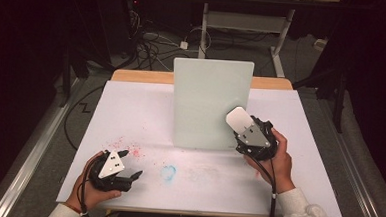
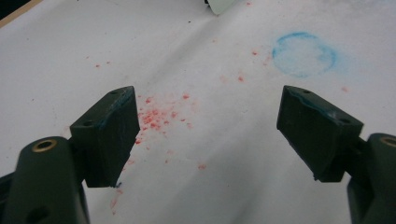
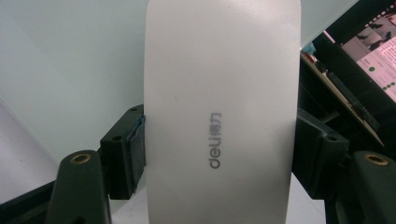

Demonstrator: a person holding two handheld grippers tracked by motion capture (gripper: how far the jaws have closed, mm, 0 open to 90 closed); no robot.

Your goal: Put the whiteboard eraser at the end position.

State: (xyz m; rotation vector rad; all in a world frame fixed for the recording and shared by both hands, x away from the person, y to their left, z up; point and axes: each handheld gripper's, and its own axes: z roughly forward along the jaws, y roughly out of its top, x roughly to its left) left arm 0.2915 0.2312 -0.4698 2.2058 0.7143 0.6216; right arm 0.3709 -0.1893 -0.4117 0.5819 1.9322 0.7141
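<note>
A pale frosted board (image 1: 209, 97) stands upright at the middle of the white table (image 1: 131, 110). My right gripper (image 1: 243, 129) is shut on a white rounded eraser (image 1: 238, 118) marked "deli" (image 3: 219, 70), held up at the board's lower right part. In the right gripper view the gripper (image 3: 219, 156) clamps the eraser by its long sides, with the board (image 3: 70, 70) close behind it. My left gripper (image 1: 132, 163) rests near the table's front left, open and holding nothing. In the left gripper view its jaws (image 2: 210, 135) stand wide apart over red specks (image 2: 156, 116).
Red marker specks (image 1: 128, 150) and a faint blue ring (image 1: 168, 172) (image 2: 303, 53) stain the table sheet. A wooden strip (image 1: 137, 76) edges the far side. Cables (image 1: 149, 43) and a desk frame (image 1: 245, 21) lie on the floor beyond.
</note>
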